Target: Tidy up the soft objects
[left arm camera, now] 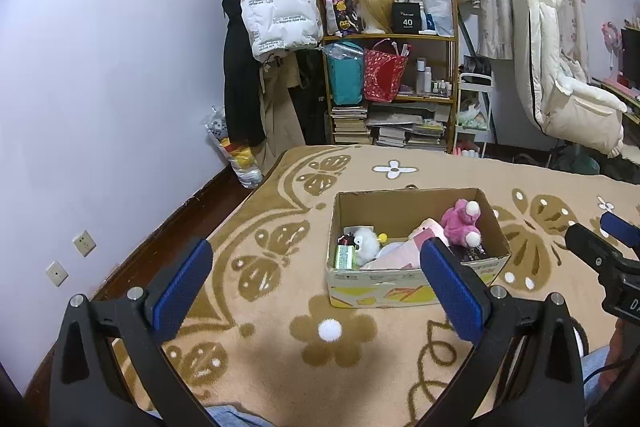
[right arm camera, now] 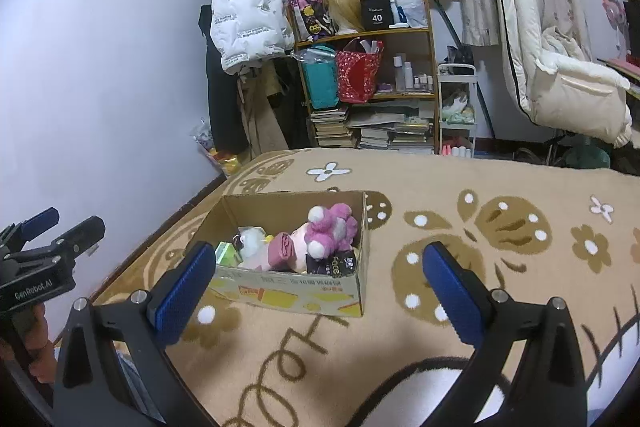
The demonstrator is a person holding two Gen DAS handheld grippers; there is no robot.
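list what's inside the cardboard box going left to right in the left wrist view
green packet → white fluffy plush → pale pink plush → magenta bear plush, all inside the cardboard box

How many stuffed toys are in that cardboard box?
2 clearly: a pink plush at the box's right end, a white fluffy one toward the left. Others may hide underneath.

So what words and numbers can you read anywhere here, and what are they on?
"40": small black box on the wooden shelf.
"GenRobot.AI": black left tool.
White puffer jacket: repeated print, too small to read.
Brown cardboard box: front print blurred.
Right tool: no text.
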